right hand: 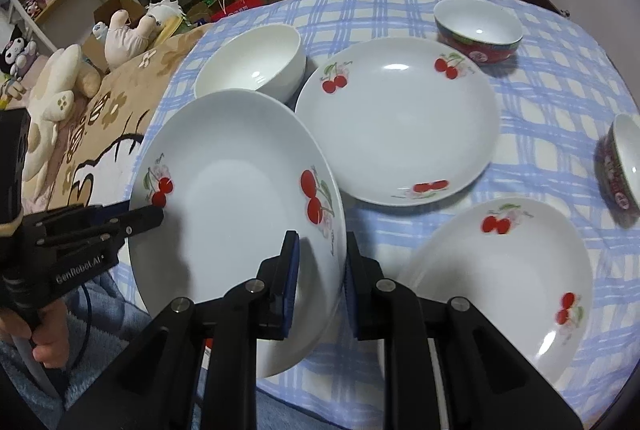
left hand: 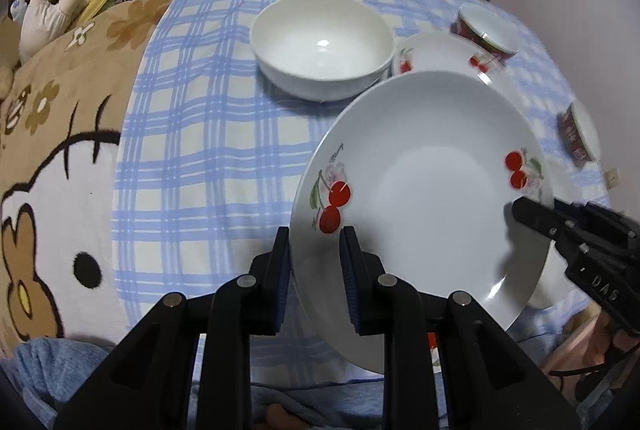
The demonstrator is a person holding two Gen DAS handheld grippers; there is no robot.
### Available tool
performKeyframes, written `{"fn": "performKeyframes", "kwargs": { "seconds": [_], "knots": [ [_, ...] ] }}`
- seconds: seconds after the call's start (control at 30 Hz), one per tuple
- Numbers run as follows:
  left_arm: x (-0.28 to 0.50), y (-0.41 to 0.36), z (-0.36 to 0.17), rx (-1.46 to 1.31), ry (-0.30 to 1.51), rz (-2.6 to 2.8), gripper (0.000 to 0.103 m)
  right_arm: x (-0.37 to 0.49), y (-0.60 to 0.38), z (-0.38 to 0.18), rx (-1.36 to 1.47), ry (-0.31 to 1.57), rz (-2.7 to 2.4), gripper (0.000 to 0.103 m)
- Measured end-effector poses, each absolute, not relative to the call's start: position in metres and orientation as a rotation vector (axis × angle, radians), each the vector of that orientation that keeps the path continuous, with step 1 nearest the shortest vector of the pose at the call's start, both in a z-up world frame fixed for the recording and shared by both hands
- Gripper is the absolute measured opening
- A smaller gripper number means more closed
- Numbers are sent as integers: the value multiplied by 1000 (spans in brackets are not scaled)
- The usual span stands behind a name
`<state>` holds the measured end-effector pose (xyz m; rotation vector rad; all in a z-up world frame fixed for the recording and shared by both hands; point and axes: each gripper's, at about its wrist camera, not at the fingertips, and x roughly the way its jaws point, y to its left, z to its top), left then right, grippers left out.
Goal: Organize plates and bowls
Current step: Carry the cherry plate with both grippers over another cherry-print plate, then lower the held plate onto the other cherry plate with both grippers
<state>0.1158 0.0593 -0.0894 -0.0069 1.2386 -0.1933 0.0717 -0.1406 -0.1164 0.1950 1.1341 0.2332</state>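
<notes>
I hold a cherry-print plate (right hand: 236,198) tilted above the checked cloth's (right hand: 540,102) near left. Left gripper (left hand: 314,230) and right gripper (right hand: 322,234) fingers clamp its opposite rims. Two matching plates (right hand: 396,122) lie right of it, a white bowl (right hand: 250,62) beyond.

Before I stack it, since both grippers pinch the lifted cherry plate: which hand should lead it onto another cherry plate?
Probably the right. The right gripper clamps the lifted plate on the rim nearest both resting cherry plates. The left gripper holds the opposite rim.
</notes>
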Motion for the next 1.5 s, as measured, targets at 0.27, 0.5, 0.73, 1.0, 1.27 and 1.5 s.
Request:
{"fn": "performKeyframes", "kwargs": {
  "seconds": [0.27, 0.5, 0.73, 1.0, 1.27, 1.5],
  "knots": [
    [104, 30, -64, -3, 1202, -260, 23, 55, -171, -84, 195, 1087, 189, 22],
    [94, -5, -54, 18, 1187, -316, 23, 36, -206, -71, 222, 1054, 130, 22],
    [89, -42, -44, 44, 1174, -360, 23, 14, -241, -72, 276, 1034, 71, 22],
    [85, -88, -53, 96, 1194, -411, 23, -9, -281, -80, 349, 1020, 20, 22],
    [86, -119, -67, 71, 1221, -461, 23, -17, -315, -85, 384, 1022, -22, 22],
    [84, -142, -77, 123, 1222, -475, 23, -23, -326, -88, 376, 1026, -51, 22]
  ]
}}
